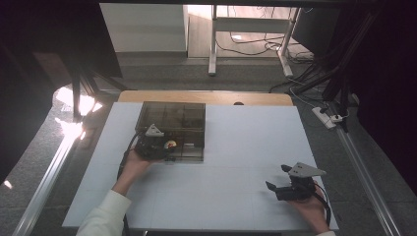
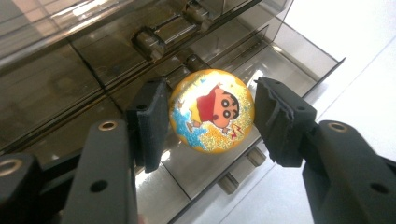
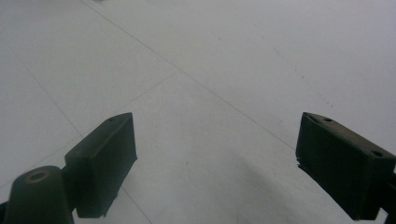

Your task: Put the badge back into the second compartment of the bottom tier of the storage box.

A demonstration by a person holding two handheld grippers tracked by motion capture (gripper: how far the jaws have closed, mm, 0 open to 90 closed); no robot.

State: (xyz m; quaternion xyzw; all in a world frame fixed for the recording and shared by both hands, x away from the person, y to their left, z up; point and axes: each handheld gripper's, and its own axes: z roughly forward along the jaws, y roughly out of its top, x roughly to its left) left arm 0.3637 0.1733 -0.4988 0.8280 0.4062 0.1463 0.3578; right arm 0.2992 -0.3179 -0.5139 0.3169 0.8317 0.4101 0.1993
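One ball (image 2: pixel 211 111) in play, a small yellow one with a cartoon boy printed on it, and my left gripper (image 2: pixel 210 121) has it clamped between its two black pads, held just above the near edge of the smoky clear plastic organizer box (image 2: pixel 84 84). In the high view that ball (image 1: pixel 170 144) is a bright spot at the front of the box (image 1: pixel 172 130), with my left gripper (image 1: pixel 153 143) pressed up against the box's near-left corner. The box is divided into compartments, and it sits toward the back left of the white table (image 1: pixel 236 172). My right gripper (image 1: pixel 276 183) rests near the front right corner of the table, well apart from the box, jaws spread wide with nothing between them; its own view looks straight down on bare white surface (image 3: pixel 210 70) with faint seam lines. So, one box, one ball, two grippers. Wide free tabletop lies between the two hands and to the right of the box. Beyond the far edge I see grey floor, a white desk frame (image 1: pixel 214 44) and loose cables (image 1: pixel 246 49).
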